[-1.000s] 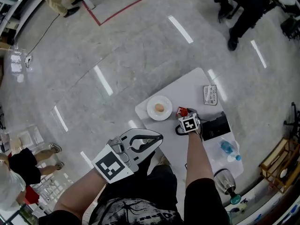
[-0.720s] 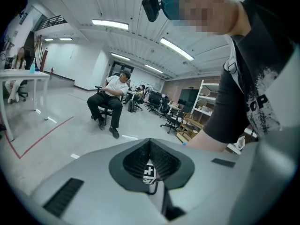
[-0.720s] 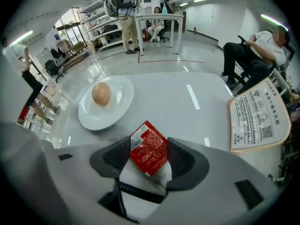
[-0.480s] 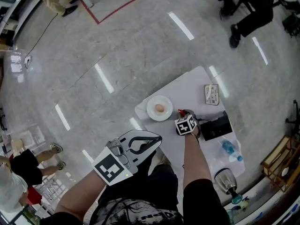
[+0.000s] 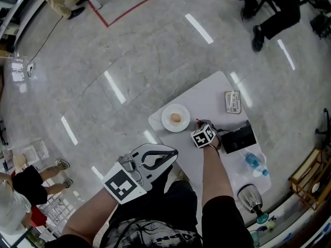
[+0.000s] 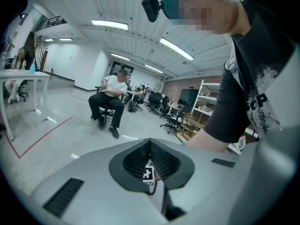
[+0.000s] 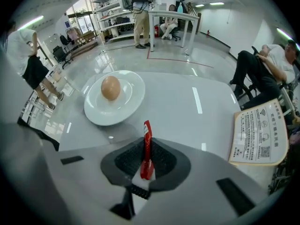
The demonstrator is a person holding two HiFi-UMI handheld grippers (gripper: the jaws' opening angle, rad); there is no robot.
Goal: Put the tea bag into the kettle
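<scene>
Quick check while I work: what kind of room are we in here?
Most likely an open-plan office or lab: rolling office chairs, storage shelving, ceiling strip lights and a taped red line across polished flooring.

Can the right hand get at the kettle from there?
Probably yes: the kettle stands close beside that arm, only a lying bottle nearby. The right tool has just closed on the tea bag.

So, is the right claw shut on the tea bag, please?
Shut: the right claw has just been closing and now pinches the tea bag.
</scene>
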